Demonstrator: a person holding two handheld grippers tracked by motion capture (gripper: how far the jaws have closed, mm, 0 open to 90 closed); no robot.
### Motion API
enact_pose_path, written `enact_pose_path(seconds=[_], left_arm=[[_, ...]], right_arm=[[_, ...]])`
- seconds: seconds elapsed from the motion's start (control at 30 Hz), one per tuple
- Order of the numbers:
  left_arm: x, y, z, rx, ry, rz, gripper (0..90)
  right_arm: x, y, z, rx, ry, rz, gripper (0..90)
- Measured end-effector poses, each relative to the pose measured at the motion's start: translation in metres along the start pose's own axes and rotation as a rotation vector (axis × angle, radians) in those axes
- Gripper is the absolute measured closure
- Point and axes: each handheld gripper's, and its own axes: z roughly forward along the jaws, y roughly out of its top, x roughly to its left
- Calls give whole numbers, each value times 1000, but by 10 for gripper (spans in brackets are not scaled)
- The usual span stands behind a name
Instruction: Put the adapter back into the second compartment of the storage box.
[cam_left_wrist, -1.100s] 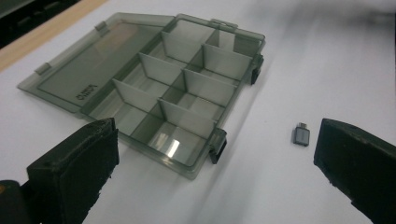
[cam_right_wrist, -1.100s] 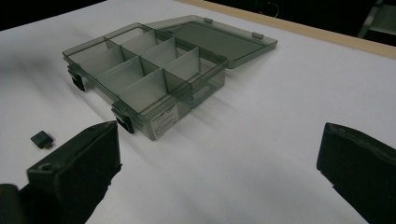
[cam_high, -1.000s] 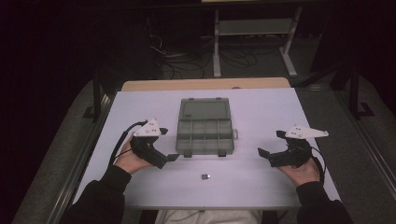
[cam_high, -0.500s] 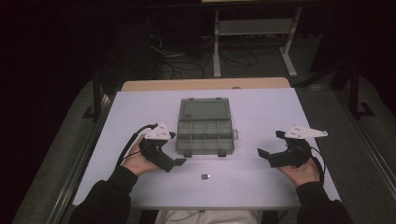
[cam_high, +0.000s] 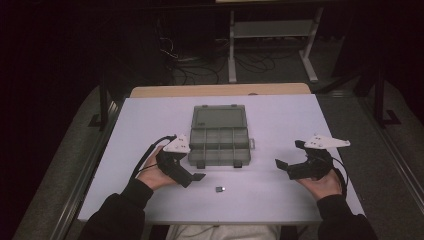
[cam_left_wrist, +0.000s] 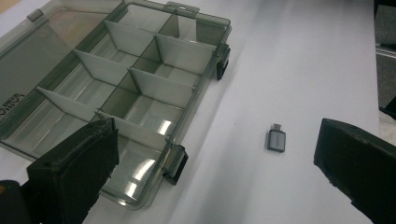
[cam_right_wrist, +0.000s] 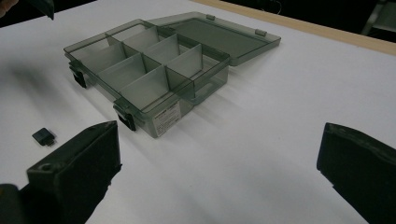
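Observation:
A smoky clear compartment box (cam_high: 218, 138) lies open on the white table (cam_high: 280, 120), lid flat behind it. In the left gripper view the box (cam_left_wrist: 116, 93) has several empty cells. A small grey adapter (cam_high: 220, 189) lies on the table in front of the box, also seen as the adapter (cam_left_wrist: 276, 139) and the adapter (cam_right_wrist: 43, 136). My left gripper (cam_high: 196, 178) is open, just left of the adapter, jaws wide with nothing between them. My right gripper (cam_high: 284, 167) is open too, right of the box (cam_right_wrist: 154, 65), holding nothing.
A wooden strip (cam_high: 220, 90) runs along the table's far edge. Beyond it stand a metal shelf frame (cam_high: 272, 35) and floor cables (cam_high: 190, 70) in the dark. Bare table surface lies around the box on all sides.
My left gripper has moved right and forward, closer to the adapter and the box's front corner. The right gripper has stayed nearly still.

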Motion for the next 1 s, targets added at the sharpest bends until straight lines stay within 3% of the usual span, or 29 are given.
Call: enact_pose_path(seconds=[0.43,1.0], left_arm=[[-7,2,13,25,-26,14,0],[-25,7,37,85,-79,75,0]], right_arm=[[1,0,1,6,3,-1,0],[1,-1,2,13,11,-4,0]])
